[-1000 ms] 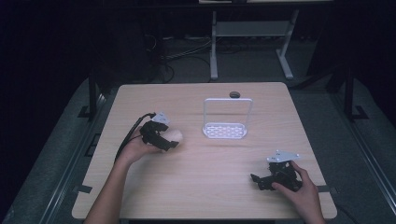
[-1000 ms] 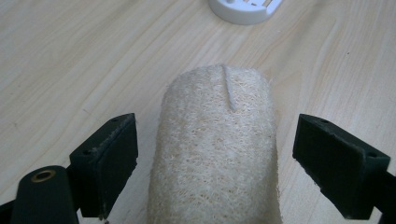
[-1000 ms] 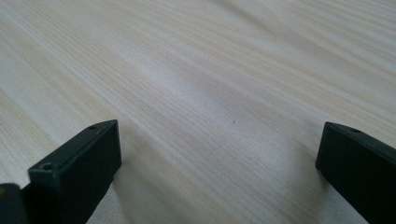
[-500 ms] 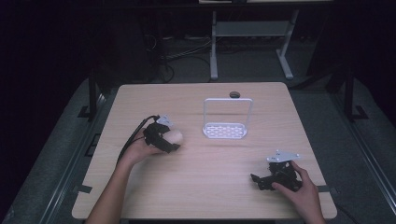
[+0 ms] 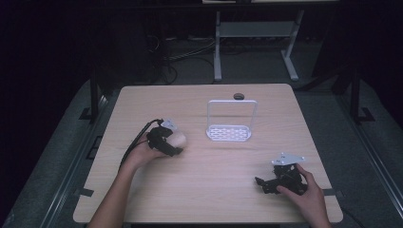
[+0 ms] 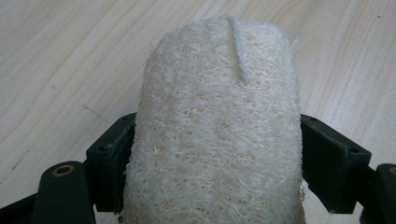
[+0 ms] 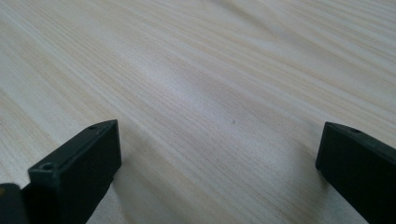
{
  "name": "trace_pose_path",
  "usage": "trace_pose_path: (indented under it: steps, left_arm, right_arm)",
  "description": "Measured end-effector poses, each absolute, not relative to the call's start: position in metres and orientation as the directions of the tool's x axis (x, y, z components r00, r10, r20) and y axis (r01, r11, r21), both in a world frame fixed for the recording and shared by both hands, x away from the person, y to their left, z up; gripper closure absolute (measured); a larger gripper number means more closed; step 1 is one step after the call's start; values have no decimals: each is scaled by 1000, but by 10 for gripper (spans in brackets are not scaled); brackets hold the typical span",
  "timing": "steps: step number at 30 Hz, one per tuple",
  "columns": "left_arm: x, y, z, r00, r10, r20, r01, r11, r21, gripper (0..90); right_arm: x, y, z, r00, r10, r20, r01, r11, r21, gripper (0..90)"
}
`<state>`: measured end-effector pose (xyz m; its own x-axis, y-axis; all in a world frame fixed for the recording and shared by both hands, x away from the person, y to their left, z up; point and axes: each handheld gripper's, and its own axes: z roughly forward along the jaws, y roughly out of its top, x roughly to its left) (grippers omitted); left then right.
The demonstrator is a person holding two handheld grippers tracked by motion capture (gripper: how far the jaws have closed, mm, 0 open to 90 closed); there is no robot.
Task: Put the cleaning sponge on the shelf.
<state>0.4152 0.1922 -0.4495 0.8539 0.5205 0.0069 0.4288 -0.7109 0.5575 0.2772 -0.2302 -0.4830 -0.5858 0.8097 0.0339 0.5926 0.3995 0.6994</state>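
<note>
A pale, fibrous loofah sponge (image 5: 178,138) lies on the wooden table (image 5: 214,194) at the left of the middle. My left gripper (image 5: 175,144) reaches it from the left. Its jaws have just been closing, and both black pads (image 6: 114,154) now press on the sides of the sponge (image 6: 219,93), which fills the gap of the left gripper (image 6: 219,144). Near the table's front right, my right gripper (image 5: 263,184) rests low and points left. In its own view the right gripper (image 7: 219,149) is open over bare wood, nothing between the jaws.
A white wire rack (image 5: 229,133) with an upright hoop stands just right of the table's middle. A small dark round thing (image 5: 238,96) sits at the far edge. Beyond the table a metal frame (image 5: 256,33) stands on the dark floor.
The left hand with the sponge has shifted very slightly to the right. The right hand has kept still.
</note>
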Motion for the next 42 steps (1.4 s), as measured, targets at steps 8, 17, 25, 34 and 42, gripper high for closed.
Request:
trace_pose_path:
  steps: [8, 17, 25, 34, 42]
  left_arm:
    - [414, 193, -448, 860, 511, -3, 423, -708, 565, 279]
    - [411, 190, -445, 855, 518, 11, 424, -713, 559, 288]
    - [406, 184, -440, 847, 531, -5, 438, -693, 573, 289]
    - [399, 175, -433, 840, 542, -16, 444, -671, 594, 290]
    - [394, 170, -430, 830, 558, -27, 454, -645, 615, 290]
  right_arm:
    - [277, -230, -483, -586, 810, 34, 592, 400, 699, 0]
    - [277, -230, -483, -586, 810, 34, 592, 400, 700, 0]
    - [277, -230, -483, -586, 810, 34, 592, 399, 700, 0]
    - [277, -230, -483, -586, 810, 34, 593, 399, 699, 0]
    - [277, -230, -483, -586, 810, 34, 593, 399, 699, 0]
